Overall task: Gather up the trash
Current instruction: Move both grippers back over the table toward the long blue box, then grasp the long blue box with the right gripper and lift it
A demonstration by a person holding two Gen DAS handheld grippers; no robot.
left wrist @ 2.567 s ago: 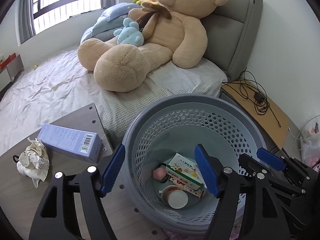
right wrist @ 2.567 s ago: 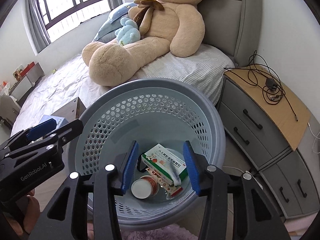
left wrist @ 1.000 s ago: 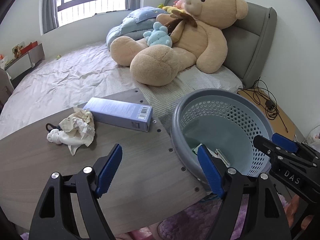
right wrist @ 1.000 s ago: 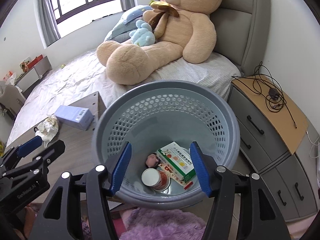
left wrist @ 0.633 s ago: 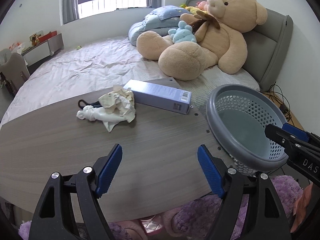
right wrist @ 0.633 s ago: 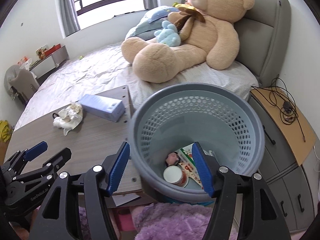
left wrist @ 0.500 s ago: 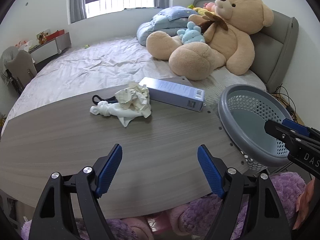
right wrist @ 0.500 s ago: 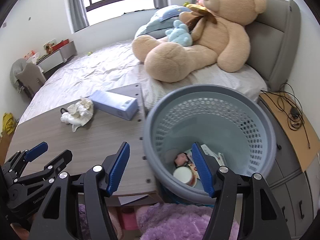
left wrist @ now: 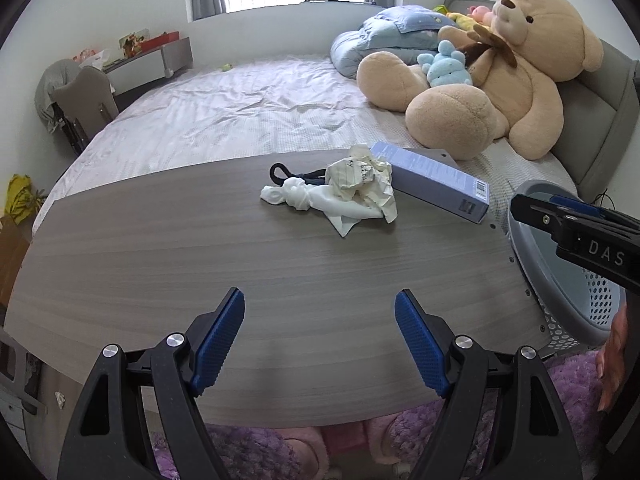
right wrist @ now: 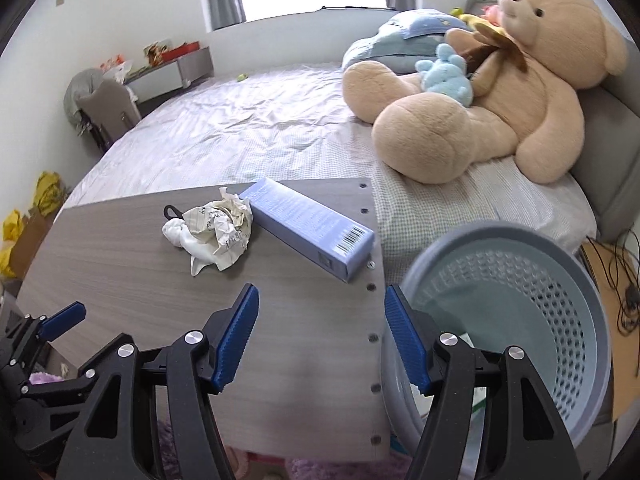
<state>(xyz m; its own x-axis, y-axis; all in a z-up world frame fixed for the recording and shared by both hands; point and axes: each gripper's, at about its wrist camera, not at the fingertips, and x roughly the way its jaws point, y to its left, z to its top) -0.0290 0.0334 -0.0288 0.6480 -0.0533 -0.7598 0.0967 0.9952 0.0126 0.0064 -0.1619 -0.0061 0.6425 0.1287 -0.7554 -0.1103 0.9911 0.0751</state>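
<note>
A crumpled paper wad (left wrist: pixel 359 177) (right wrist: pixel 223 224) lies on a white cloth (left wrist: pixel 316 199) (right wrist: pixel 188 239) at the far side of the grey wooden table (left wrist: pixel 200 264) (right wrist: pixel 132 284). A long pale blue box (left wrist: pixel 432 181) (right wrist: pixel 310 227) lies beside it, near the table's right edge. A grey perforated basket (left wrist: pixel 576 296) (right wrist: pixel 520 304) stands right of the table. My left gripper (left wrist: pixel 319 338) is open and empty above the table's near edge. My right gripper (right wrist: pixel 321 334) is open and empty over the table's right edge, next to the basket.
A black loop (left wrist: pixel 280 171) lies behind the cloth. A bed (left wrist: pixel 240 120) with a big teddy bear (left wrist: pixel 500 76) and a small blue plush (left wrist: pixel 446 65) stands beyond the table. A purple rug (left wrist: pixel 440 432) lies below. A nightstand with cables (right wrist: pixel 616 280) is at the far right.
Both grippers have swung left, away from above the basket and toward the table. The paper wad, cloth and box now sit nearer the centre of both views. Both stay open.
</note>
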